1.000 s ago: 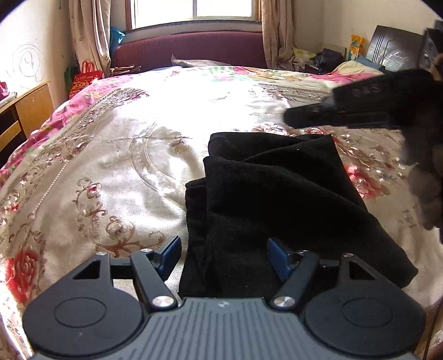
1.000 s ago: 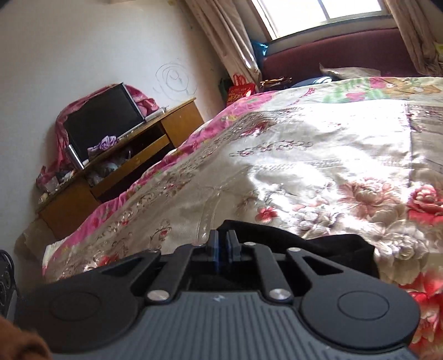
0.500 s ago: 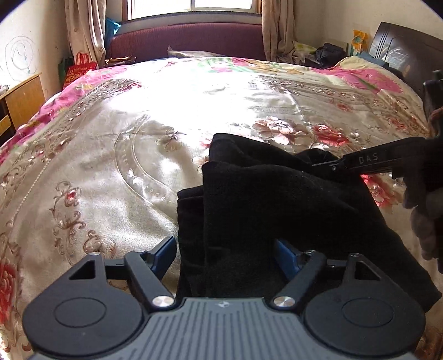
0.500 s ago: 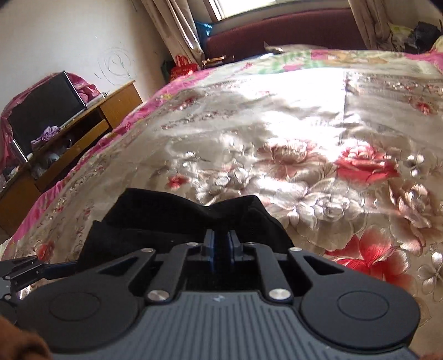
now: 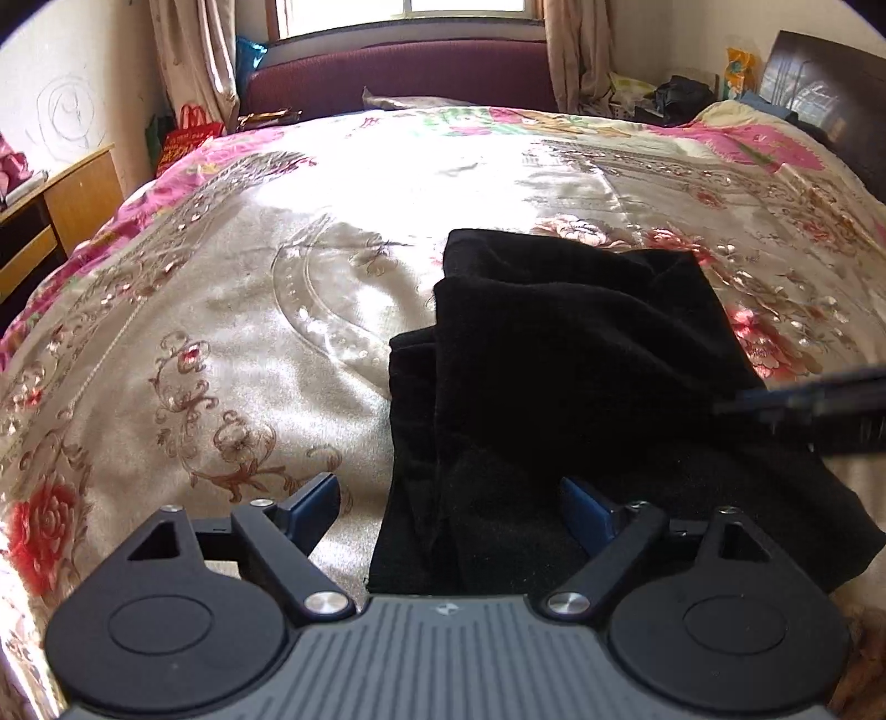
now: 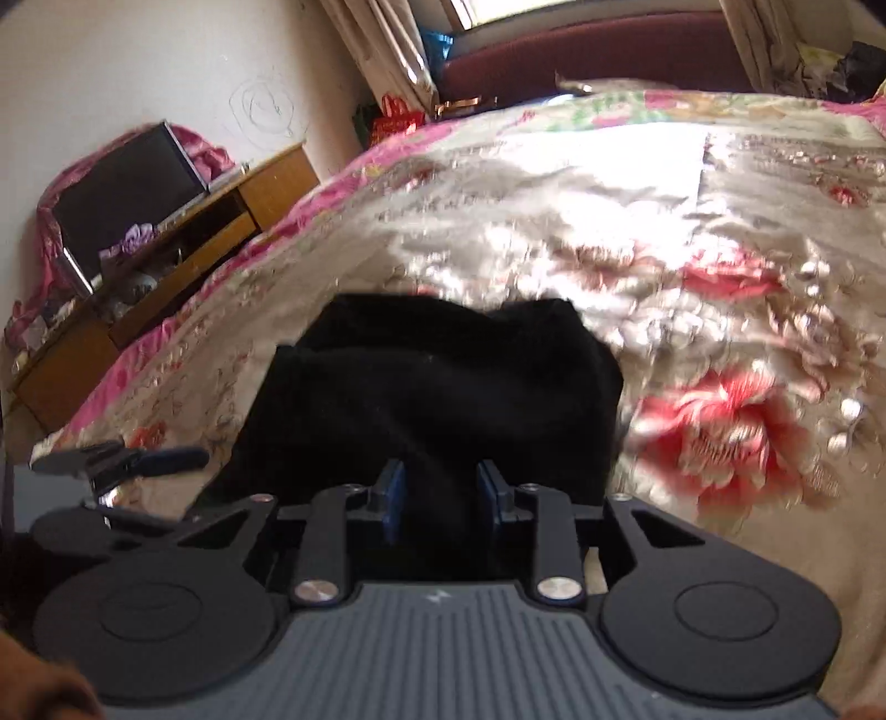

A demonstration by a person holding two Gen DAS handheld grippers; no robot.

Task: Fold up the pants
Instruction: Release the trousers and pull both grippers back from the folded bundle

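A flowered satin bedspread (image 5: 232, 310) spreads out ahead of the tool. Beyond it stands a dark red headboard (image 5: 398, 72) under a window (image 5: 465, 5) with curtains (image 5: 188, 50). Far left of the tool, a wooden desk (image 6: 183, 232) holds a dark screen (image 6: 127, 194). A red bag (image 5: 188, 138) sits by the bed.

Black pants (image 5: 559, 376), folded in layers, lying on floral bedspread (image 5: 232, 310).
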